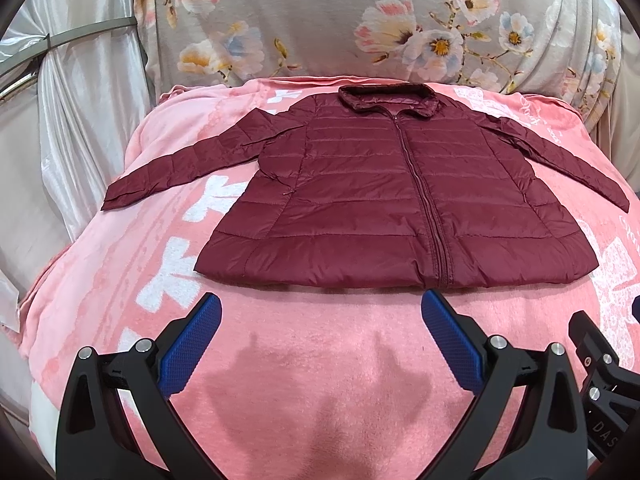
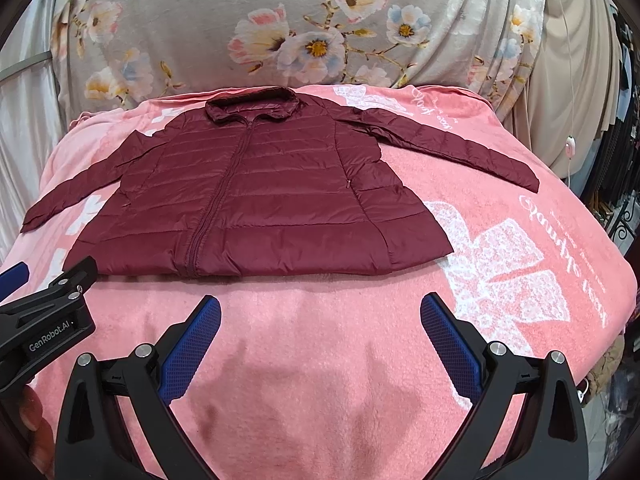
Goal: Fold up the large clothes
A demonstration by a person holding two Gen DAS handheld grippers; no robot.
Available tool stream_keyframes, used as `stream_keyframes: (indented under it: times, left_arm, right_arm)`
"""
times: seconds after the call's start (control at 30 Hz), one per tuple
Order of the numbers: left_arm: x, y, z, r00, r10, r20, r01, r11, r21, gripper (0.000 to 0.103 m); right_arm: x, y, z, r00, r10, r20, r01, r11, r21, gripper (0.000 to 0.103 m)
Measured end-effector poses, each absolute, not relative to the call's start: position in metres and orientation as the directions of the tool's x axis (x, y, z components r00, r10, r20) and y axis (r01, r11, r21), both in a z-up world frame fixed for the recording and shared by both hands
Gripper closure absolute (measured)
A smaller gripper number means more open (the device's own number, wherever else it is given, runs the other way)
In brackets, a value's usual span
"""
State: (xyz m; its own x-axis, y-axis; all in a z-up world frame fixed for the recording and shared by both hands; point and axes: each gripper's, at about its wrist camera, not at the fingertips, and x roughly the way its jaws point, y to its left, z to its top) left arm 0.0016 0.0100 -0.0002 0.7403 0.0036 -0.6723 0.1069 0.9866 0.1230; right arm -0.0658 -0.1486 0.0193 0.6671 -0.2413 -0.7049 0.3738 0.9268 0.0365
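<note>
A dark red quilted jacket [image 1: 360,196] lies flat, front up and zipped, on a pink blanket [image 1: 320,360], collar at the far end and both sleeves spread out to the sides. It also shows in the right wrist view [image 2: 256,196]. My left gripper [image 1: 320,304] is open and empty, hovering just short of the jacket's hem. My right gripper [image 2: 320,304] is open and empty, near the hem's right part. The left gripper's body shows at the left edge of the right wrist view [image 2: 48,312].
The pink blanket [image 2: 500,272] with white bow prints covers a raised surface. A grey floral cloth [image 1: 320,20] hangs behind. Pale curtains [image 1: 80,120] stand at the left. A white cable [image 2: 568,144] hangs at the right.
</note>
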Motion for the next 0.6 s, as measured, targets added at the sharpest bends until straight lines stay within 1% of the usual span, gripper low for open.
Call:
stream_keyframes:
  times: [0.6]
  left_arm:
    - [-0.0003, 0.0132, 0.0021, 0.741, 0.002, -0.672, 0.106, 0.987, 0.120, 0.005]
  right_arm:
    - [-0.0651, -0.1447, 0.0230, 0.670, -0.244, -0.701, 0.370, 0.929, 0.030, 0.005]
